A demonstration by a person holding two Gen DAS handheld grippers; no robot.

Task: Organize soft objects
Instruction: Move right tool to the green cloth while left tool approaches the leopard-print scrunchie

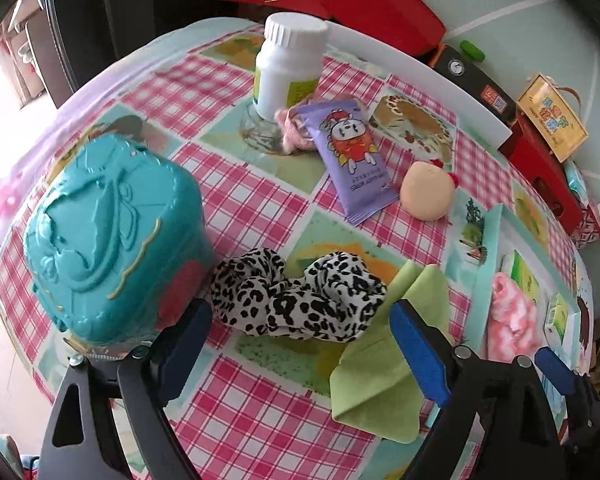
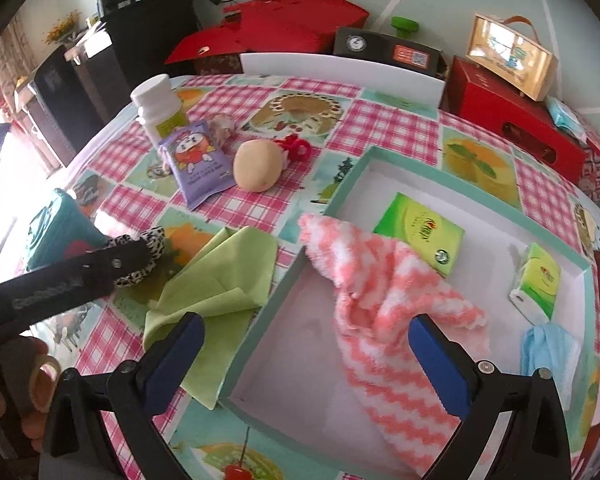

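Note:
A black-and-white leopard scrunchie (image 1: 300, 292) lies on the checked tablecloth, just beyond my left gripper (image 1: 300, 354). That gripper is open, its blue pads apart on either side and not touching the scrunchie. A green cloth (image 1: 384, 368) lies folded under its right finger. My right gripper (image 2: 306, 364) is open over the front left corner of the white tray (image 2: 476, 184). A pink-and-white fluffy towel (image 2: 380, 292) lies in the tray and hangs over its left rim, beside the right pad. The left gripper's dark finger (image 2: 80, 276) covers part of the scrunchie (image 2: 148, 248) in the right wrist view.
A teal embossed box (image 1: 112, 240) stands close to the left finger. Farther back are a white bottle (image 1: 288, 64), a purple snack packet (image 1: 352, 156), a peach plush ball (image 1: 428, 190) and a small pink scrunchie (image 1: 292, 132). Two green tissue packs (image 2: 420, 236) and a blue cloth (image 2: 548, 352) lie in the tray.

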